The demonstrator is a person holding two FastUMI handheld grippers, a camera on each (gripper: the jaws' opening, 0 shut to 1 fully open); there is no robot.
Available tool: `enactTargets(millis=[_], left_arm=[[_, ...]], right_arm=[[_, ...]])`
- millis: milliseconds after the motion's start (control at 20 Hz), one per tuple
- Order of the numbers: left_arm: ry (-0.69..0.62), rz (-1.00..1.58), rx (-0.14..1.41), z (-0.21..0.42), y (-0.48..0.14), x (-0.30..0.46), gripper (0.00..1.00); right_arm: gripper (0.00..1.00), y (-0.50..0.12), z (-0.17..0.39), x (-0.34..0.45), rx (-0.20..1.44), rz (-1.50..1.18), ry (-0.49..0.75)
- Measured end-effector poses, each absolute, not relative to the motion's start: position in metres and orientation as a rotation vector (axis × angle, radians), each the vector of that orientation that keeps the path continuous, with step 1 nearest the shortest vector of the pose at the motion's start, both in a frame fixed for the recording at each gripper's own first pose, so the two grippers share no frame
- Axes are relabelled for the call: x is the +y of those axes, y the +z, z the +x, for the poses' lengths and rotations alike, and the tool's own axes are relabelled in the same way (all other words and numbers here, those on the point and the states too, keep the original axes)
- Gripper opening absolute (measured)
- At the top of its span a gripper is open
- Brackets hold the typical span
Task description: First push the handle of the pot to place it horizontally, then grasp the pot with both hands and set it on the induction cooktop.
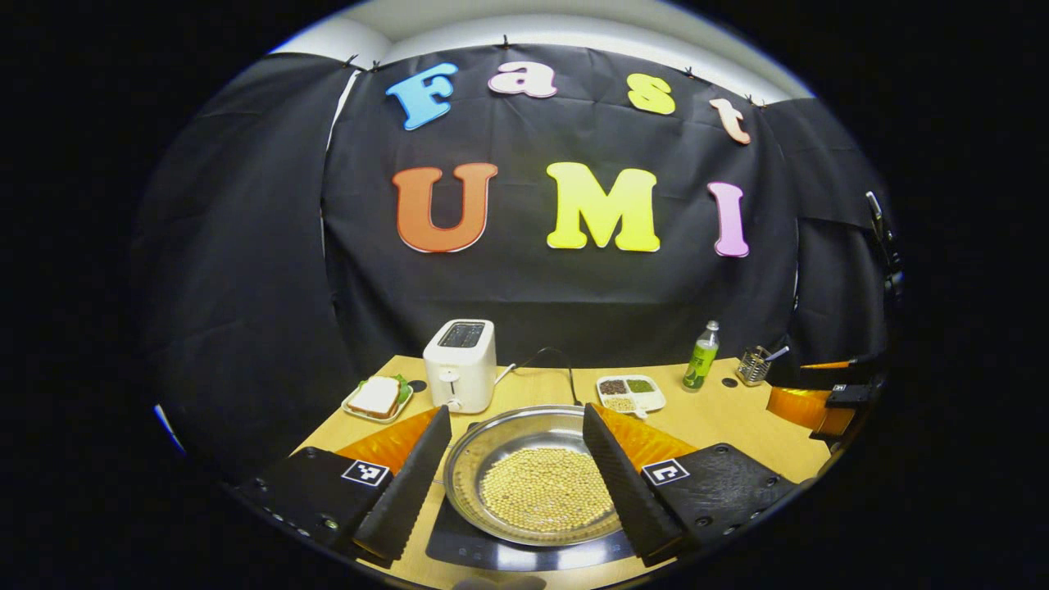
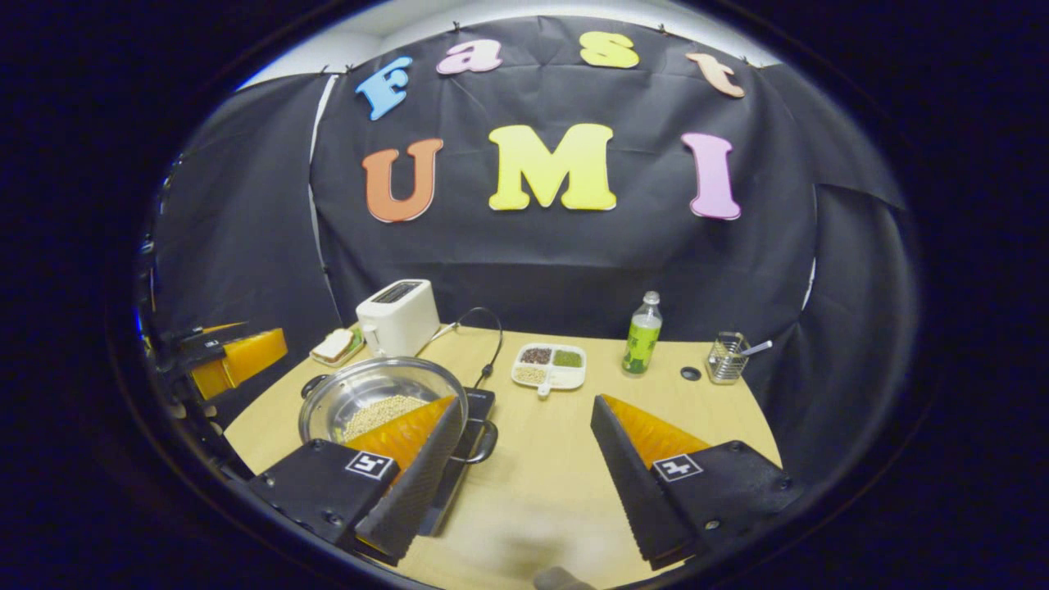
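A steel pot [image 1: 501, 434] with pale beans [image 1: 545, 490] in it sits on the black induction cooktop [image 1: 524, 559]. My left gripper [image 1: 516, 410] is open, and its black fingers frame the pot on either side without touching it. In the right gripper view the pot [image 2: 361, 392] stands at the left on the cooktop [image 2: 478, 403], with one loop handle [image 2: 485, 442] towards the right and the other handle [image 2: 314, 383] on the far left. My right gripper [image 2: 527, 401] is open over bare table, just right of the pot. Its left finger [image 2: 418, 467] overlaps the pot's near rim.
Along the back of the wooden table [image 2: 557, 459] stand a white toaster [image 2: 399, 315] with its black cable [image 2: 489, 328], a sandwich on a plate [image 2: 334, 347], a divided dish of grains [image 2: 549, 365], a green bottle [image 2: 642, 336] and a mesh utensil holder [image 2: 725, 358].
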State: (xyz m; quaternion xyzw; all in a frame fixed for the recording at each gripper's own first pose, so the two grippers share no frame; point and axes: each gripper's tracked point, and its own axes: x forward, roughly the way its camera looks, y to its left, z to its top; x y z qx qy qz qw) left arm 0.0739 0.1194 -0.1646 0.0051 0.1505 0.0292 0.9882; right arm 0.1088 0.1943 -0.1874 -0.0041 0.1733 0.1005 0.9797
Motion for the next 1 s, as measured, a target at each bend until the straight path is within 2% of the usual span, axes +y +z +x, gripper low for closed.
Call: enactTargets(millis=[400, 550, 1000], left_arm=[[0.002, 0.053, 0.172, 0.032, -0.085, -0.009, 0.96], [-0.01, 0.052, 0.11, 0.009, -0.066, -0.058, 0.96], [0.013, 0.082, 0.005, -0.049, -0.01, -0.122, 0.96]], right_arm=[[1.0, -0.121, 0.029, 0.066, 0.203, 0.034, 0.154], [1.0, -0.093, 0.007, 0.008, 0.133, 0.037, 0.099], [1.0, -0.057, -0.047, -0.071, 0.026, 0.061, 0.086]])
